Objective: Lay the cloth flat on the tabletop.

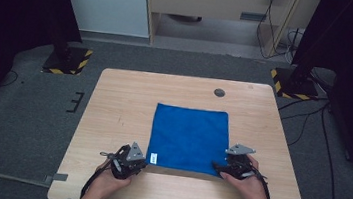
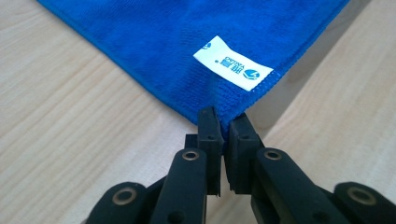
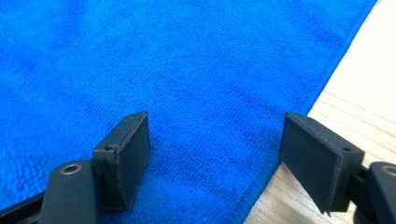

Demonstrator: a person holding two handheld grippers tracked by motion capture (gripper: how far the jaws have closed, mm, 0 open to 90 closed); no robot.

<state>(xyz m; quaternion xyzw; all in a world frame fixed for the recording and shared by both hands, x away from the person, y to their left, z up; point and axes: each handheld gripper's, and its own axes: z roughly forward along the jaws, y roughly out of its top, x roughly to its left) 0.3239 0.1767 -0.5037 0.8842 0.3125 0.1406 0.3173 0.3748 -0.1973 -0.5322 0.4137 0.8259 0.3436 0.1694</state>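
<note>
Pinching the cloth's (image 1: 188,137) tagged near corner in our left gripper (image 2: 226,128), jaws clenched on it, we hold the right gripper (image 3: 215,149) with jaws spread over the other near corner, likely to lift the cloth off the counter (image 1: 118,103).
</note>
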